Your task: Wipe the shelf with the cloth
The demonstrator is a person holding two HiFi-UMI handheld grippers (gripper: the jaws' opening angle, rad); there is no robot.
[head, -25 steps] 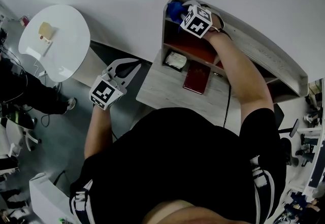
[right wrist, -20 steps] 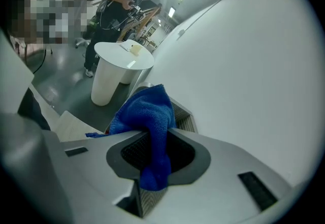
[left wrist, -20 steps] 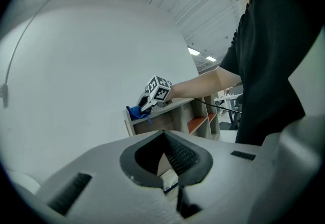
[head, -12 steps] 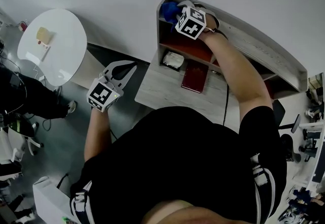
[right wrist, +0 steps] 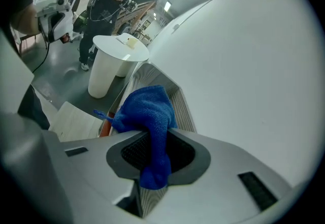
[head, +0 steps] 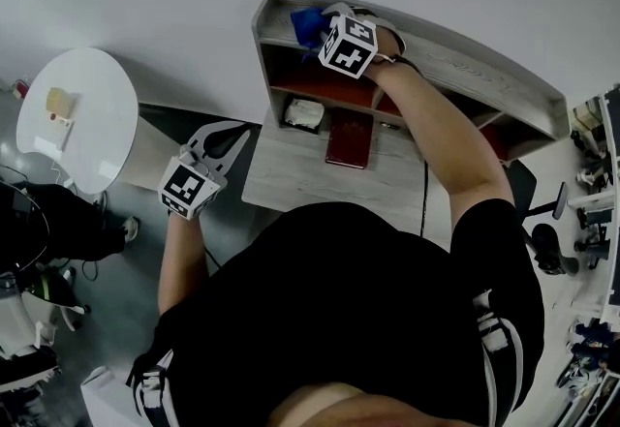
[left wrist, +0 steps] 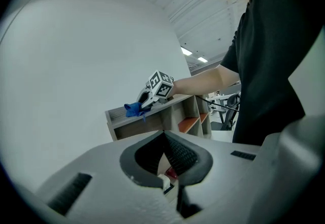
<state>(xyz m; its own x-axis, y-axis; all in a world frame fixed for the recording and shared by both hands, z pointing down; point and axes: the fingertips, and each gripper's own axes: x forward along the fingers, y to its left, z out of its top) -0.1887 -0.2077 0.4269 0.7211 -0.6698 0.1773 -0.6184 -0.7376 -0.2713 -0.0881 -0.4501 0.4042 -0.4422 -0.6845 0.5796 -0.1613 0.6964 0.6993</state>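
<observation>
- Blue cloth [right wrist: 150, 116] is pinched in the jaws of the right hand-held gripper [right wrist: 152, 154]. Most of it bunches ahead of the tips and a tail hangs behind them, so the wad is what meets the wood.
- The cloth rests on the top board of the grey shelf [head: 465, 57], near its left end. The arm reaches across the worktop [head: 300, 173] to press it there, and this looks like a wiping stroke under way.
- Below this gripper, the lower compartments hold a white object [head: 303, 112], and a red book [head: 349, 137] lies on the worktop in front of them.
- The left hand-held gripper [head: 228, 135] hangs off the worktop's left edge, well apart from the shelf. Its jaws are together on nothing, apparently kept clear of the wiping.
- Compared with a second ago, the cloth and right gripper sit a little further from the shelf's left end. The left gripper keeps the same idle pose.
</observation>
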